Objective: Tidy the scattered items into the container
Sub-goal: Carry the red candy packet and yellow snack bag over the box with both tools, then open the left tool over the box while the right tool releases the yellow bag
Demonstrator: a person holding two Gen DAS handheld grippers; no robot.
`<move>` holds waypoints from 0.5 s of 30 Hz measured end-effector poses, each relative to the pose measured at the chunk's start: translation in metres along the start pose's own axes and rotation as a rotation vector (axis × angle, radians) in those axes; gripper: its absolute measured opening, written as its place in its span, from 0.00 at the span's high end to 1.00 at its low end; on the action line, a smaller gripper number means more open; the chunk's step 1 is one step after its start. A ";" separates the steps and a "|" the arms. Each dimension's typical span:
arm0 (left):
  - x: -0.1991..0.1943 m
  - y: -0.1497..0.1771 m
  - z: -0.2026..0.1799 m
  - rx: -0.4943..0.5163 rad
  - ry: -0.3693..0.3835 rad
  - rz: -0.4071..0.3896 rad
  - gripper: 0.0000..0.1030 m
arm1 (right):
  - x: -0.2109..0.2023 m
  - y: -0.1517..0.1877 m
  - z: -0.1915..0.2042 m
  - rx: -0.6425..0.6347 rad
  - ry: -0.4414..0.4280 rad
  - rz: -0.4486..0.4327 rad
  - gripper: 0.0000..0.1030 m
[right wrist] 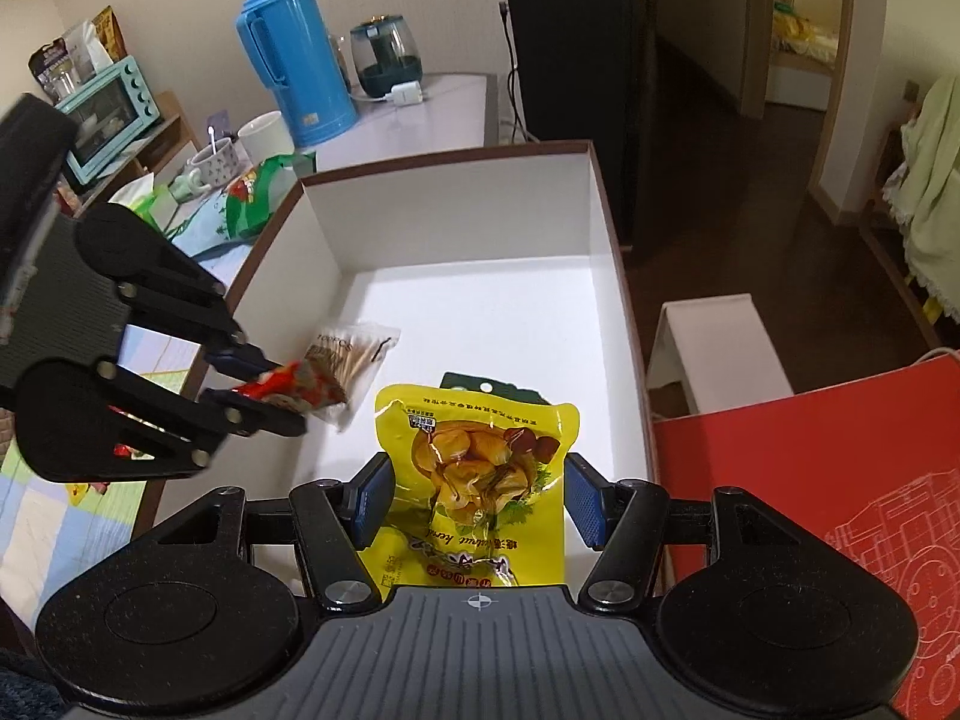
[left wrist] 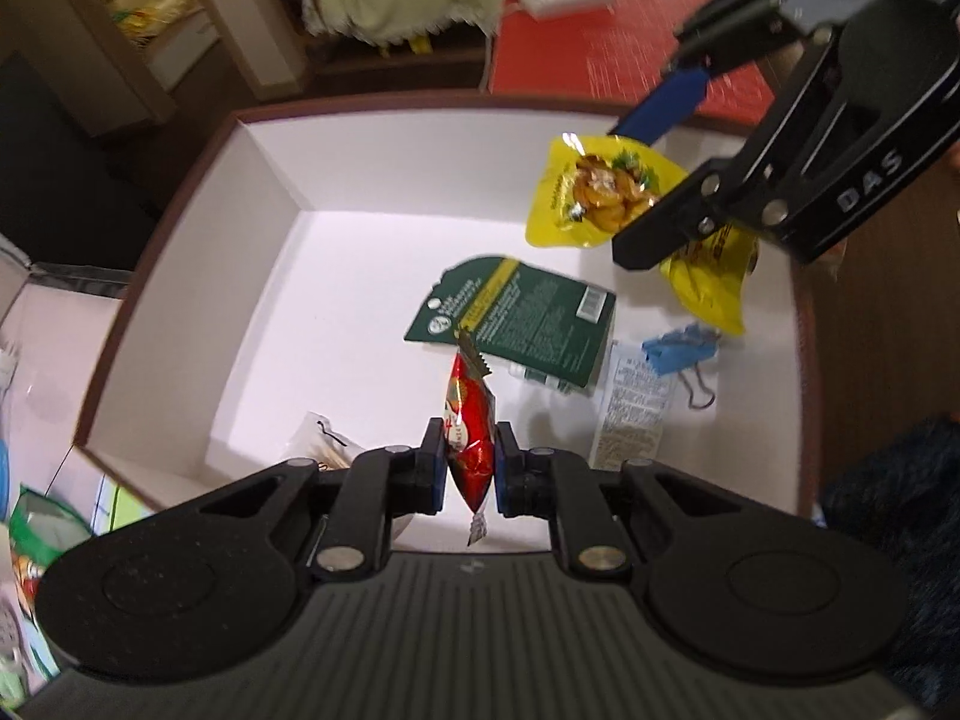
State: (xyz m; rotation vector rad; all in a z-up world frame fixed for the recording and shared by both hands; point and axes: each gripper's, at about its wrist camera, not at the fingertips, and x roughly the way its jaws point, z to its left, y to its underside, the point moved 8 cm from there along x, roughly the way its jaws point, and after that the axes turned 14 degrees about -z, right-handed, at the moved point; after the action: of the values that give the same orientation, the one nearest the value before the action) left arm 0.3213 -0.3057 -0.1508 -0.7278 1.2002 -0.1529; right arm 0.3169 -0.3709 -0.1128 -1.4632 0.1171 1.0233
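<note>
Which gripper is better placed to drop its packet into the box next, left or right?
Left, probably. The left gripper holds the red packet inside the box, above bare floor. The right gripper stands wide around the yellow pouch, seemingly released already.

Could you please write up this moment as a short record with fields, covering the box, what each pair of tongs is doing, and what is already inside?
container: white box with brown rim, open top
left tongs: shut on red snack packet, held above the box
right tongs: open, pads either side of yellow chestnut pouch
already in box: green sachet, blue binder clip, toothpick packet
outside box: blue thermos, red board
</note>
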 end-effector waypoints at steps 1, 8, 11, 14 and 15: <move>0.005 0.001 0.001 0.013 0.010 0.011 0.88 | 0.003 0.000 -0.001 0.004 0.001 0.005 0.43; 0.032 0.009 0.004 0.068 0.071 0.075 0.88 | 0.014 0.003 -0.008 0.057 0.011 0.028 0.43; 0.041 0.014 0.004 0.068 0.093 0.096 0.88 | 0.017 0.004 -0.008 0.078 0.013 0.032 0.43; 0.047 0.019 0.004 0.064 0.111 0.118 0.86 | 0.020 0.004 -0.009 0.091 0.017 0.035 0.43; 0.049 0.020 0.004 0.063 0.118 0.125 0.84 | 0.021 0.004 -0.010 0.093 0.019 0.037 0.43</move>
State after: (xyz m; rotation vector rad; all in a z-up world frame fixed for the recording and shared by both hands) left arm 0.3380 -0.3116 -0.2010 -0.5934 1.3436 -0.1299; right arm 0.3316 -0.3698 -0.1307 -1.3912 0.2030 1.0207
